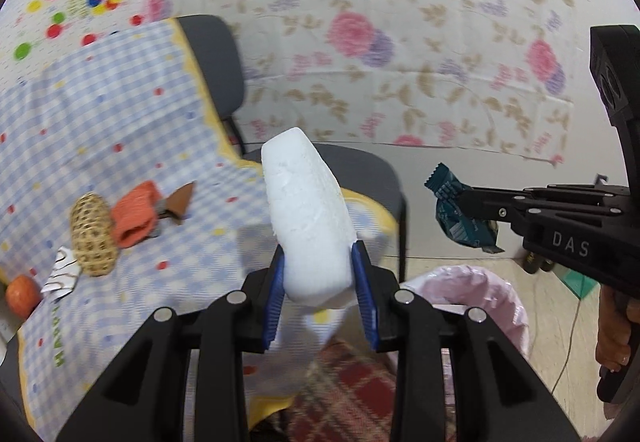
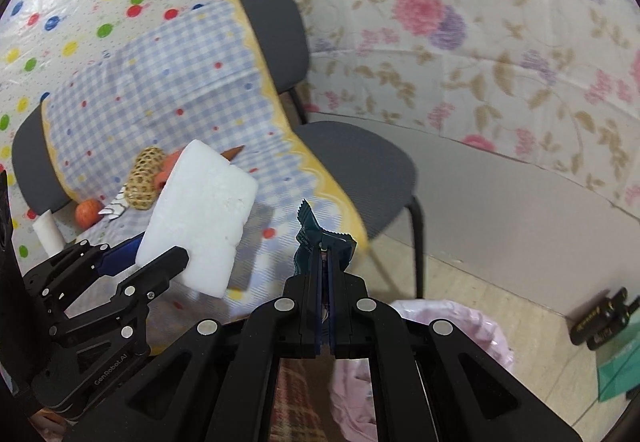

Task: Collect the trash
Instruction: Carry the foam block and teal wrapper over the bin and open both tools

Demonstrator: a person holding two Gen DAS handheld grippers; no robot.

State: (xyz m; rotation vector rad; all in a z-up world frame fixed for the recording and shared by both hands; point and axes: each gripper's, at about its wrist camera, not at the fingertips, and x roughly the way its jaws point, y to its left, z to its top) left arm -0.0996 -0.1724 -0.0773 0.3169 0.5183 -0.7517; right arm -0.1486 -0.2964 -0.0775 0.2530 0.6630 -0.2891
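Both claws loaded above the pink-lined bin

Left claw (image 1: pixel 320 284) pinches one white foam block (image 1: pixel 310 218) between its blue pads, the block standing up past the fingertips; right claw (image 2: pixel 326 246), pressed nearly together, pinches one teal wrapper (image 2: pixel 310 230). One trash bin (image 1: pixel 492 292) sits just below both. On the checkered cloth (image 1: pixel 100 114) over the chair: one woven ball (image 1: pixel 93 240), one orange cloth (image 1: pixel 136 216), one orange fruit (image 1: pixel 22 294).
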